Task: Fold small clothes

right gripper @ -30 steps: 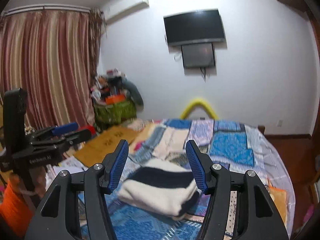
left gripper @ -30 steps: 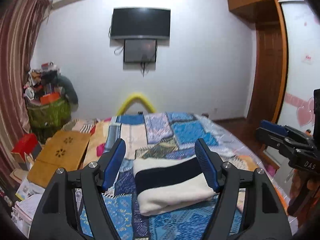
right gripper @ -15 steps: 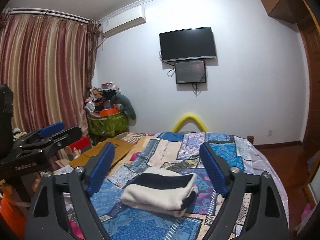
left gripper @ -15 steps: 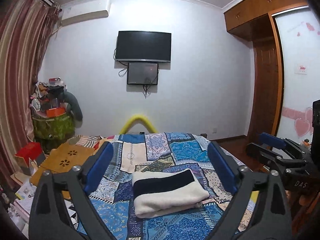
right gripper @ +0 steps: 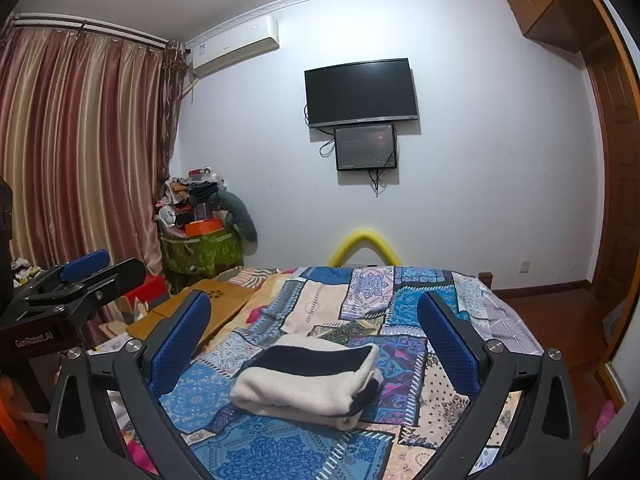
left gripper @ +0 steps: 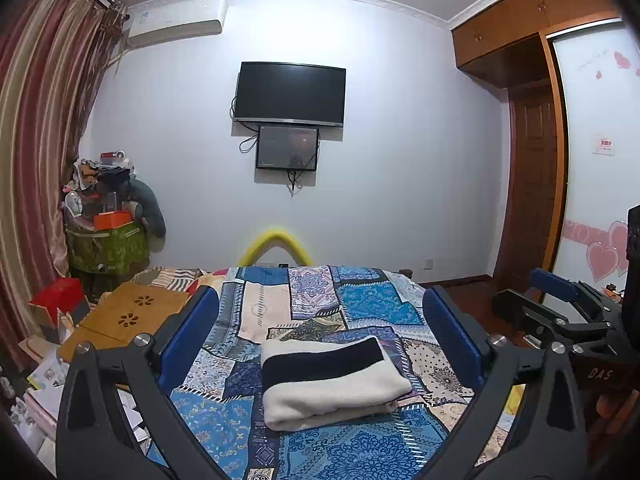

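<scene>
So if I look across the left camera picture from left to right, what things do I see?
Curtain → green bag → wooden board → folded cloth → door → the other tool.

Left gripper (left gripper: pixel 318 338): black angular frame, triangular cut-outs, silver screws at joints, blue ribbed pads (left gripper: pixel 188 334) inside fingers. Right gripper (right gripper: pixel 314 344): same black frame, silver screws, blue dotted pads (right gripper: pixel 448 346). White lettering on black body of each, seen from the other's camera.
</scene>
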`<state>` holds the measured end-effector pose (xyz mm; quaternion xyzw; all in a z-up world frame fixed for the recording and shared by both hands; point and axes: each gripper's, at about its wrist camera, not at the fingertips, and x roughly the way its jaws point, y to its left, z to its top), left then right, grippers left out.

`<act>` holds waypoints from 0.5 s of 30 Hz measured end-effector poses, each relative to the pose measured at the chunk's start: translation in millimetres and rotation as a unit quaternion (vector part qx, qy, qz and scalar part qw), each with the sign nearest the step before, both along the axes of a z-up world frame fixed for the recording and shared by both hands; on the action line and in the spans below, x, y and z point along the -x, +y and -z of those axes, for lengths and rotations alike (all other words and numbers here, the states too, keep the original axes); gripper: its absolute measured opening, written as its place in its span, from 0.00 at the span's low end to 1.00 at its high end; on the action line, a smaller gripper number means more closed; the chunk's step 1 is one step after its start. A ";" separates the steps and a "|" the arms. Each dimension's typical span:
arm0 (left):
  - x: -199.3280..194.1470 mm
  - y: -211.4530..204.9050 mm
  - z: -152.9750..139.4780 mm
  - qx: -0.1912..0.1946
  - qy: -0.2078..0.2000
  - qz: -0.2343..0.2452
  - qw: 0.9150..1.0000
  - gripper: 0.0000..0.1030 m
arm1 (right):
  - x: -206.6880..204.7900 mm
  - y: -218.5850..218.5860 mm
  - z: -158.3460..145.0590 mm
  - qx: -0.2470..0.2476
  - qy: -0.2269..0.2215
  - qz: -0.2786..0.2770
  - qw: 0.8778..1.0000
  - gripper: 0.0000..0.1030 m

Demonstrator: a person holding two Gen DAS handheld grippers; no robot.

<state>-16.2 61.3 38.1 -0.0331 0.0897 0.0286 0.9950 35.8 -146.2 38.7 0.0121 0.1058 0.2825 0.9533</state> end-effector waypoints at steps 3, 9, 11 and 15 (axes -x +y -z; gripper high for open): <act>-1.3 -0.1 2.0 0.002 0.003 0.000 1.000 1.00 | 1.2 -0.1 -0.3 0.002 0.000 0.001 1.000 1.00; -4.1 1.3 4.6 0.012 0.011 0.005 1.000 1.00 | 2.0 -0.2 -0.4 0.004 0.003 0.001 1.000 1.00; -5.0 1.5 5.1 0.014 0.013 0.006 1.000 1.00 | 1.4 -0.5 0.3 0.004 0.004 0.001 1.000 1.00; -5.5 2.3 6.4 0.016 0.015 0.006 1.000 1.00 | 1.4 -0.4 1.2 0.005 0.006 0.002 1.000 1.00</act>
